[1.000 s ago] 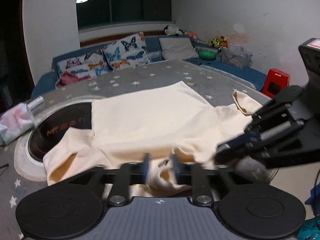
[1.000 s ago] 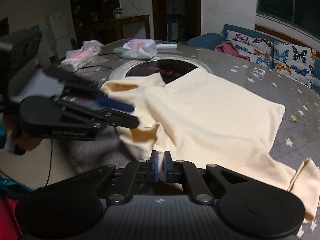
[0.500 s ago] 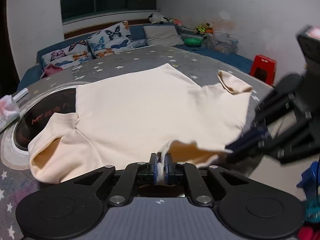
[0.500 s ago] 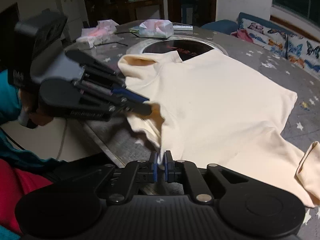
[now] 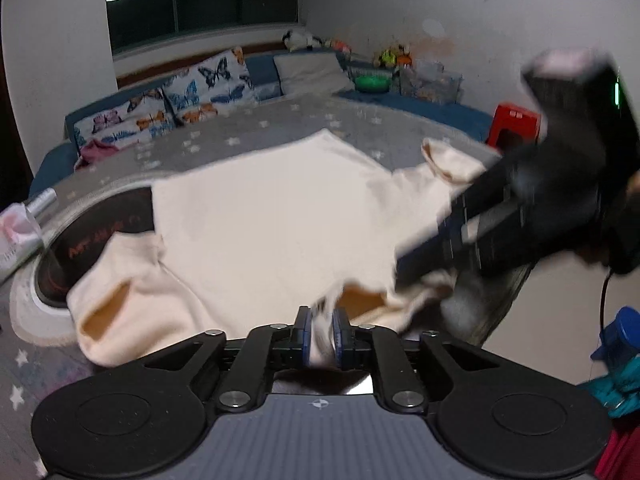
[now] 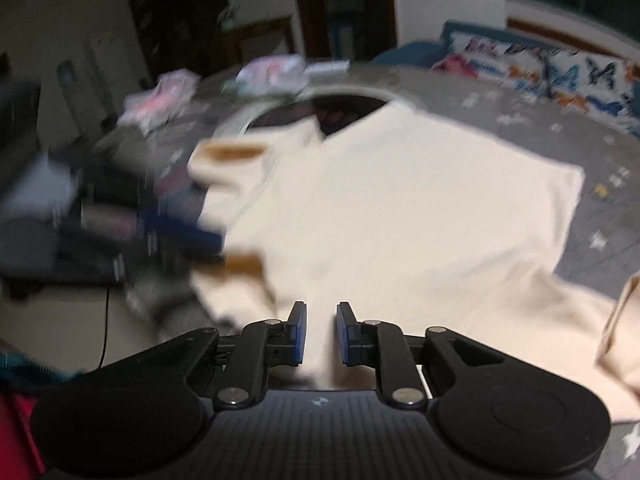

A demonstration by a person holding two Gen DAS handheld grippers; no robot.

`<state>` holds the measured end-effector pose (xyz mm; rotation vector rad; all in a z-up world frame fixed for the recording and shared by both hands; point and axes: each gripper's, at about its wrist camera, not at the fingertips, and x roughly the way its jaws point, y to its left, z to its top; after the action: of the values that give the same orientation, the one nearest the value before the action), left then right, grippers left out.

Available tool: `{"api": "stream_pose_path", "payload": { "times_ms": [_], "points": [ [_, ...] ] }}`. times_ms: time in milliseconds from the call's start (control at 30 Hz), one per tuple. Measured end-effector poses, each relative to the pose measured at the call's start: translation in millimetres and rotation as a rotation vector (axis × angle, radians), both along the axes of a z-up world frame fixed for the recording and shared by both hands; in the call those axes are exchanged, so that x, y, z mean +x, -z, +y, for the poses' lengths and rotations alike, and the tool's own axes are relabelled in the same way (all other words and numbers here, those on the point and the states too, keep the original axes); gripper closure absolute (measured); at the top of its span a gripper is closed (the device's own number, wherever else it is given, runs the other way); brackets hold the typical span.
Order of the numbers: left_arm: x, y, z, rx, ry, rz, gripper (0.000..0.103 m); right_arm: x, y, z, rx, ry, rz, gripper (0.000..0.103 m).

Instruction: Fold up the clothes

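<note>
Cream cotton, a T-shirt, lies spread nearly flat across the star-patterned grey surface, its collar end bunched at the near edge and one sleeve curled up on the right. The left hand-held gripper has its pads pinched on a tuft of the collar-side cloth, while the right hand-held gripper stands with its jaws parted, cloth between them but not clamped. I judge this to be the shirt being drawn straight by its near edge; a fold would next want both edges held evenly.
</note>
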<state>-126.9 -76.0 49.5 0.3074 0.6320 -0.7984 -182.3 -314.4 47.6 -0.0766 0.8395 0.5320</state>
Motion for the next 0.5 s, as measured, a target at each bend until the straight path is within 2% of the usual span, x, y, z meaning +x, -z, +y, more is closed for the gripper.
{"api": "stream_pose_path", "payload": {
  "times_ms": [133,233,500],
  "points": [
    [15,-15,-5,-0.058,-0.034,-0.023,0.083,-2,-9,-15,0.029,0.055,-0.032,0.087],
    [35,-8,-23,-0.093,-0.053,0.024,0.082,6,-14,-33,0.038,0.153,-0.072,0.087],
    [39,24,-64,-0.046,0.014,0.119,0.082,37,-2,-59,0.026,0.294,-0.111,0.087]
  ]
}}
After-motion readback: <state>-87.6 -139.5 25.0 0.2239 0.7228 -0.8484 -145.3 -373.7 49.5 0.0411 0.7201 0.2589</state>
